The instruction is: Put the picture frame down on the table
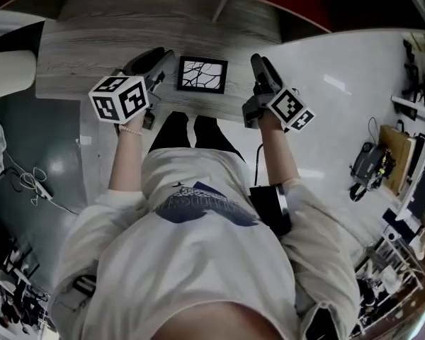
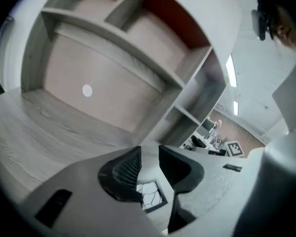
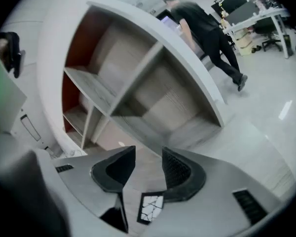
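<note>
The picture frame (image 1: 202, 74), black-rimmed with a white cracked pattern, lies flat on the grey wooden table (image 1: 85, 55) near its front edge. My left gripper (image 1: 161, 59) hovers just left of the frame and my right gripper (image 1: 259, 65) just right of it, both clear of it. In the left gripper view the left gripper (image 2: 149, 166) is open with nothing between the pads, and the frame (image 2: 152, 197) shows below them. In the right gripper view the right gripper (image 3: 149, 168) is likewise open and empty, with the frame (image 3: 151, 207) lying beneath.
A shelf unit (image 2: 138, 58) with open compartments stands behind the table. A person in black (image 3: 207, 28) walks across the room beyond the shelf unit. Equipment and a rack (image 1: 382, 161) sit on the floor at the right, and cables (image 1: 35, 183) lie at the left.
</note>
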The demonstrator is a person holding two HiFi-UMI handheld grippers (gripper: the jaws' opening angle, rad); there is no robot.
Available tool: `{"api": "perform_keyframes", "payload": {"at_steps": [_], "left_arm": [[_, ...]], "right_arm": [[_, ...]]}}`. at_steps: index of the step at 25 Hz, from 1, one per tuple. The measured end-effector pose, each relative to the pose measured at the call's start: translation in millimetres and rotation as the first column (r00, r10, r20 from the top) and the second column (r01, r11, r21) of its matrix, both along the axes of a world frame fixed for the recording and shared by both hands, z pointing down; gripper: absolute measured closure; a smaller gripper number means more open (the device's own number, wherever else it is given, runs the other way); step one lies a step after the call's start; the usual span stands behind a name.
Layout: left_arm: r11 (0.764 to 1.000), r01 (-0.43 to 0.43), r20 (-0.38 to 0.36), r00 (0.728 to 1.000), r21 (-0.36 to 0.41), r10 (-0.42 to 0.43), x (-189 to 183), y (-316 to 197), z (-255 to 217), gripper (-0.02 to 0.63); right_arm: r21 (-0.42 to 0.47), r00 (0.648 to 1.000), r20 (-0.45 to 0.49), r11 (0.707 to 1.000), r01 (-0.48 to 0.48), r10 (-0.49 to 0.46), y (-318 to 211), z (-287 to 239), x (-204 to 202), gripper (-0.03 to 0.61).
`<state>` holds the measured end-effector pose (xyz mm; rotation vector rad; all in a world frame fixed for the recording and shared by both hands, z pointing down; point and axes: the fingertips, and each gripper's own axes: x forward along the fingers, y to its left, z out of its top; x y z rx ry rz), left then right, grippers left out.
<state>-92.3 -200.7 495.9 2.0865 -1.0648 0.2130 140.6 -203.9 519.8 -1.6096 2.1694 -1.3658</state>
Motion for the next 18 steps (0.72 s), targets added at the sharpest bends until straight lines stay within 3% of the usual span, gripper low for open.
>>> {"api": "perform_keyframes", "payload": {"at_steps": [4,8,12,16,18], "left_arm": [[0.982,0.036,-0.093,0.995,0.187,-0.019,-19,15,-82,0.531],[0.937,0.034,-0.130,0.991,0.347,0.012,-26,36,-148,0.574],[0.858,0.066,-0.126,0.992,0.509,-0.002,-26,52,-200,0.597],[0.780,0.102,-0.192,0.981,0.618,0.023,-16,78,-246,0.606],[0.722,0.092,-0.140,0.990,0.686,0.006,-12,89,-263,0.606]], "right_arm": [[0.234,0.997,0.076,0.972,-0.017,-0.001,8,-82,5,0.423],[0.387,1.000,-0.012,0.922,0.024,-0.021,30,-151,-3,0.451],[0.554,0.980,-0.200,0.825,0.114,-0.001,50,-217,-15,0.491],[0.654,0.937,-0.347,0.727,0.209,0.043,73,-261,-27,0.530],[0.686,0.913,-0.399,0.688,0.238,0.082,84,-276,-30,0.553]]}}
